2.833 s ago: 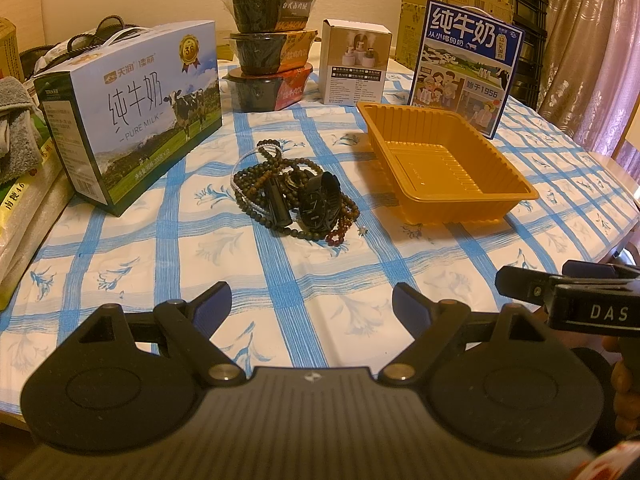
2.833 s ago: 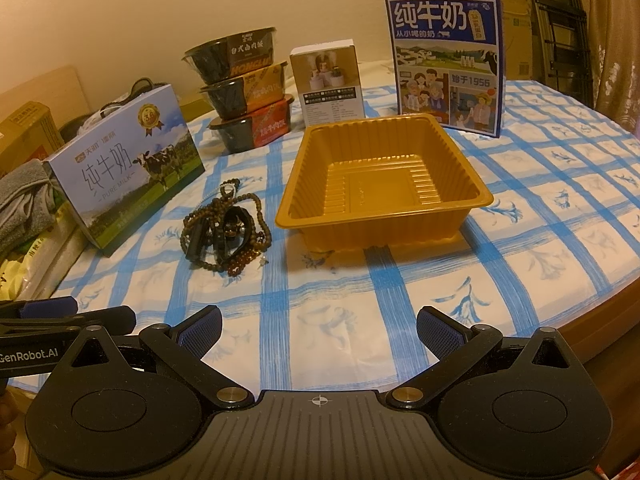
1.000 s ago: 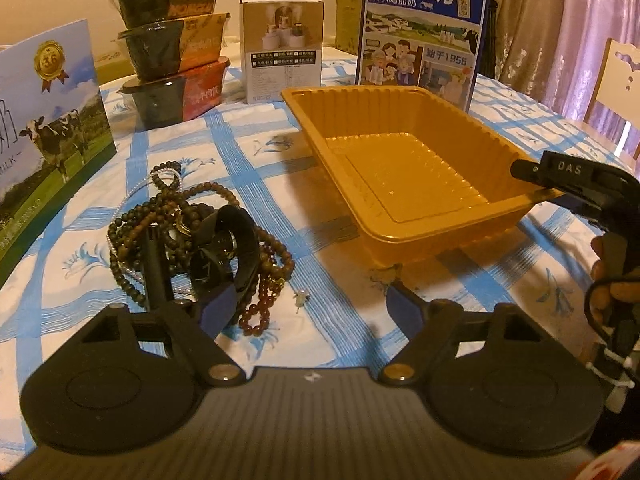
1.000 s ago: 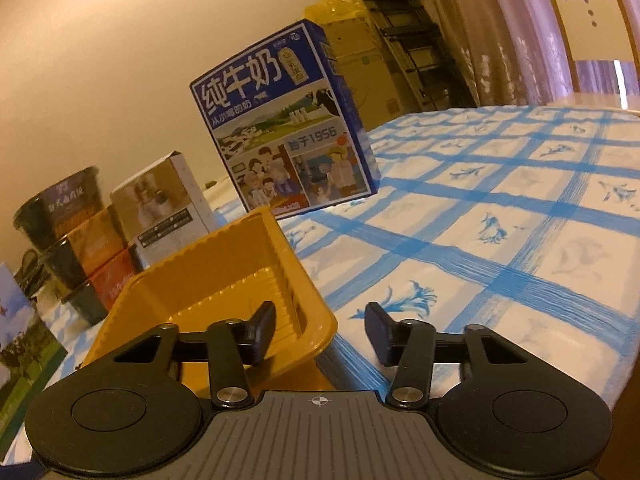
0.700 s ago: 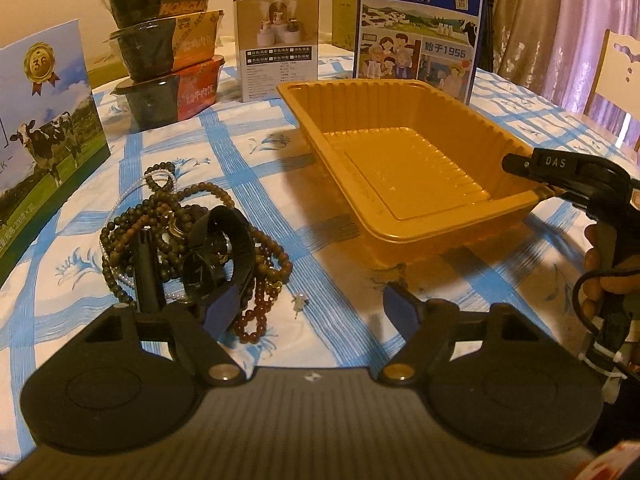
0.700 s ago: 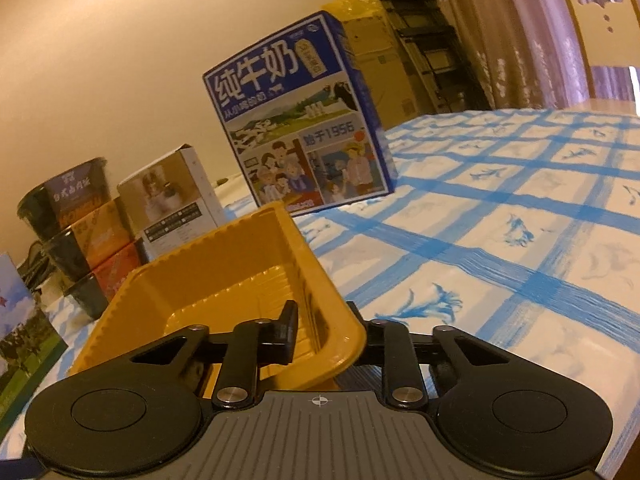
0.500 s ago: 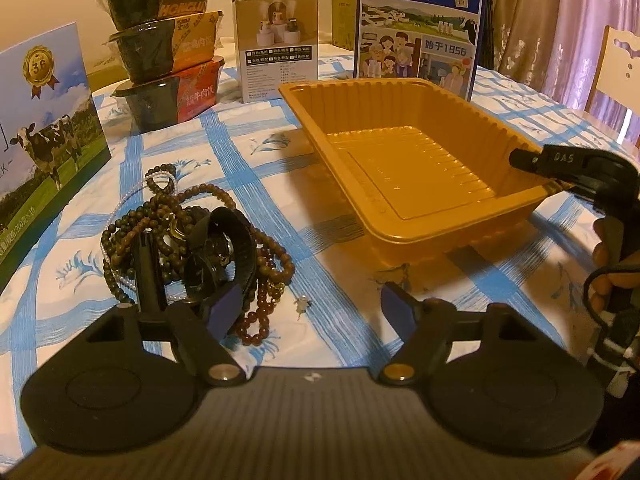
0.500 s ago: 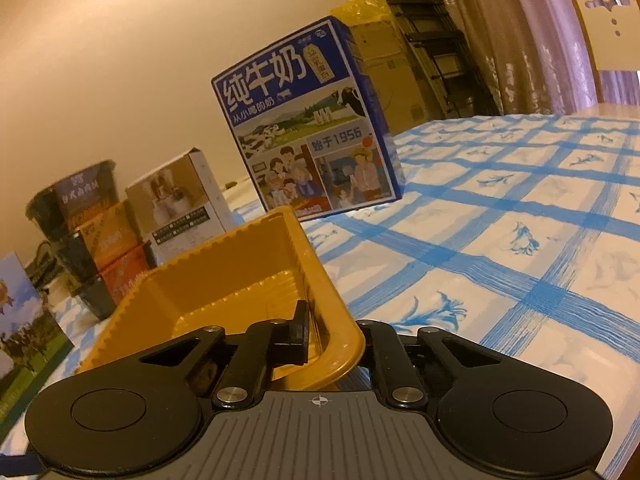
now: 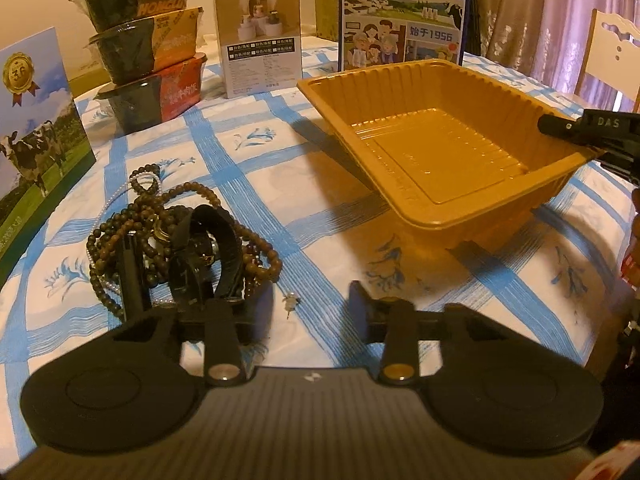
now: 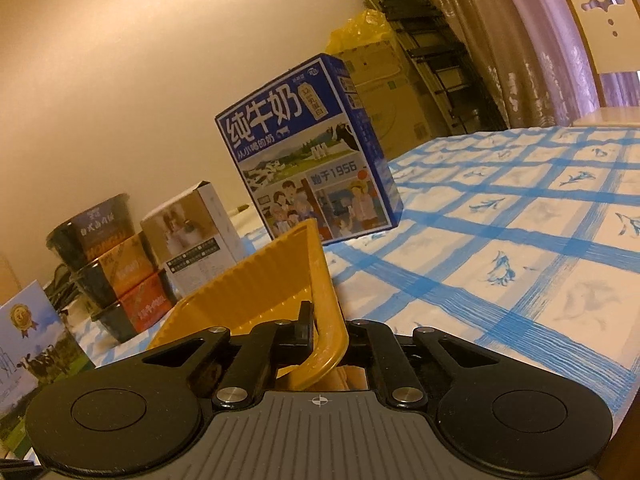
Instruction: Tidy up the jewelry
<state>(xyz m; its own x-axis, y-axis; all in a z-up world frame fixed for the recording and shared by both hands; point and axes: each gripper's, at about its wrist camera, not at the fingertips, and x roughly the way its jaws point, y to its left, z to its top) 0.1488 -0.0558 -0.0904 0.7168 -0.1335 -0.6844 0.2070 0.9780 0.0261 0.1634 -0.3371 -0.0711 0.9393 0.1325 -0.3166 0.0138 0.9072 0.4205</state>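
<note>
1. The jewelry pile (image 9: 176,232) is a tangle of dark brown bead strands, a thin string of small pale beads, and a black wristwatch (image 9: 208,240) with a wide strap looped upright. It lies on the blue-checked tablecloth (image 9: 320,208) at the left centre of the left wrist view.
2. A small loose earring (image 9: 290,302) lies apart from the pile, just right of it, at the lower centre.
3. The orange tray (image 9: 460,152) has ribbed walls and a flat ribbed floor; it fills the right centre of that view, tilted, with its right side raised off the cloth.
4. The left gripper (image 9: 304,304) has its jaws spread wide. The pile sits just ahead of its left finger, whose tip is at or over the pile's near edge; the earring lies between the two fingers.
5. The right gripper (image 10: 324,332) pinches the tray's rim (image 10: 324,312), one finger inside the wall, one outside.
6. Compared with half a second ago, the tray's gripped side is lifted higher and the left gripper is closer to the pile.
</note>
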